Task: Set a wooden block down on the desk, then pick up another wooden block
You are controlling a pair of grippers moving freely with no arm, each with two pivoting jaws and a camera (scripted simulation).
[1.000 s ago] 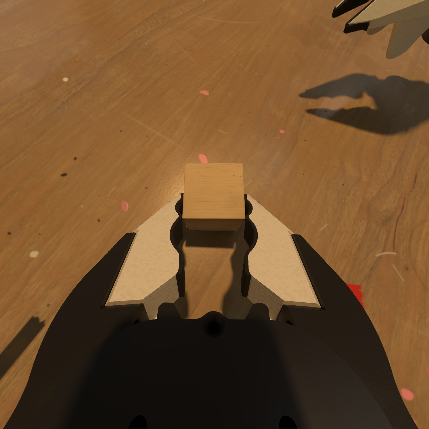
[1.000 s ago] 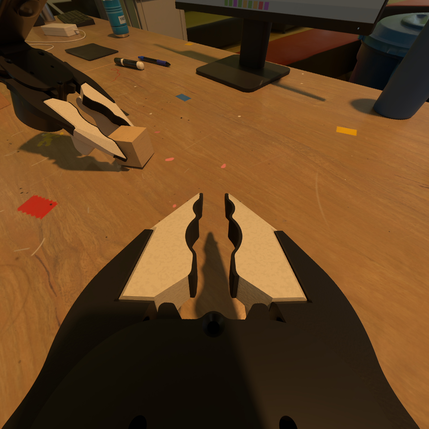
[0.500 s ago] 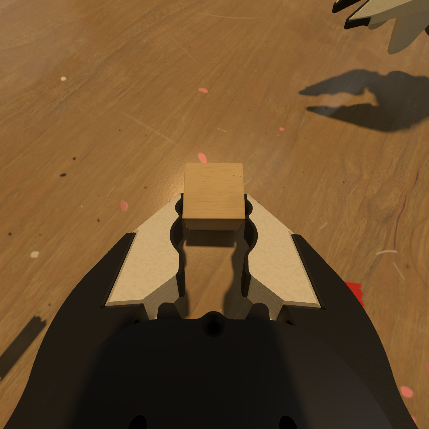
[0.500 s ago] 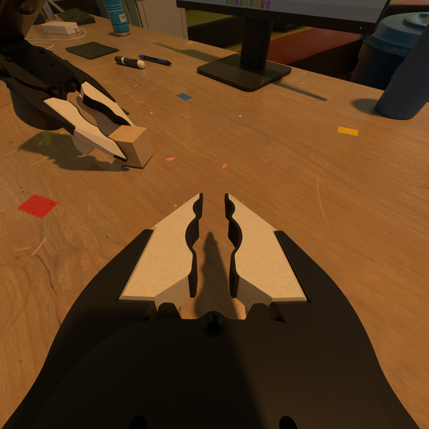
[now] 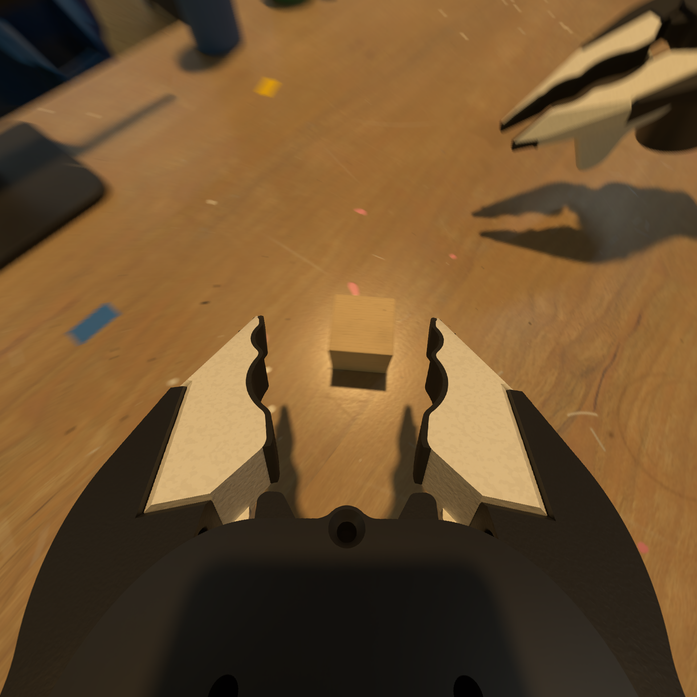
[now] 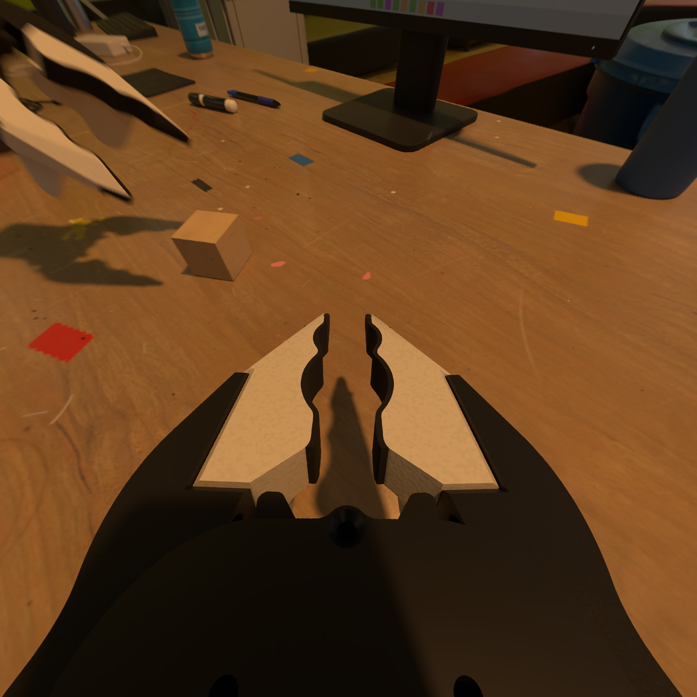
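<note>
The block (image 6: 213, 245) sits flat on the bench (image 6: 452, 301), free of both tools. The left hand-held gripper (image 5: 346, 320) hangs above and behind it, fingers spread wide with nothing between them. The right hand-held gripper (image 6: 346, 316) holds nothing, its fingers a narrow gap apart. With the set-down apparently done, the job is to find another block; none shows here, so the left should lift clear without nudging this one. The worn wooden bench carries paint flecks, tape scraps, two markers (image 6: 234, 101), a monitor stand (image 6: 399, 117) and a bottle (image 6: 194, 30).
</note>
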